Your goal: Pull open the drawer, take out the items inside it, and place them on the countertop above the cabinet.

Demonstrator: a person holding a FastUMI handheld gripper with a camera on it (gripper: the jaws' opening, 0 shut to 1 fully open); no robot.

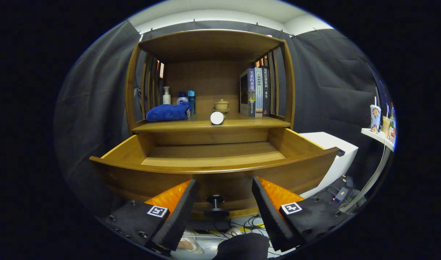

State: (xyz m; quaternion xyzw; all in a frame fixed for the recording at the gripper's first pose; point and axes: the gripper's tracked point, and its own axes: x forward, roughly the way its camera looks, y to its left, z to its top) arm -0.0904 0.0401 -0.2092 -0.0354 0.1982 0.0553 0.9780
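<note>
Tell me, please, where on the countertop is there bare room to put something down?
Countertop: bare strip along the front edge, widest ahead of the books; a small gap between blue towel and white cylinder. Crowded at back left: bottles behind the towel. The claw is open, flanking the drawer knob.

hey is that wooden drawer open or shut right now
Open. The drawer is pulled out beyond the countertop, its bare floor visible. Its knob sits between the open gripper fingers, untouched.
</note>
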